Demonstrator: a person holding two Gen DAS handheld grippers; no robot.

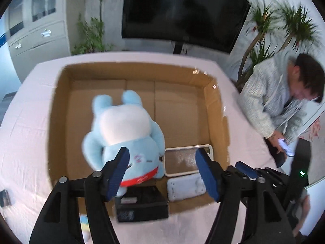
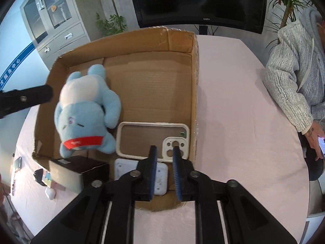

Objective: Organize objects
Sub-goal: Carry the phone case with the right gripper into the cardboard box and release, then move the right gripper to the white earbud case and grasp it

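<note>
A blue plush toy (image 1: 124,130) with a red band lies in the cardboard box (image 1: 215,105), also in the right wrist view (image 2: 85,109). My left gripper (image 1: 162,158) is open and empty just above the toy. A white phone case (image 2: 152,138), a white flat plate (image 2: 160,174) and a dark box (image 2: 81,170) lie at the box's near side. My right gripper (image 2: 164,152) is open with a narrow gap, empty, over the phone case's camera end. The left gripper's finger (image 2: 30,97) shows at the left there.
The cardboard box (image 2: 195,81) sits on a pink-covered table (image 2: 243,142). Small items (image 2: 48,185) lie on the table left of the box. A seated person (image 2: 296,77) with a phone is at the right. A TV (image 1: 182,14) and plants stand behind.
</note>
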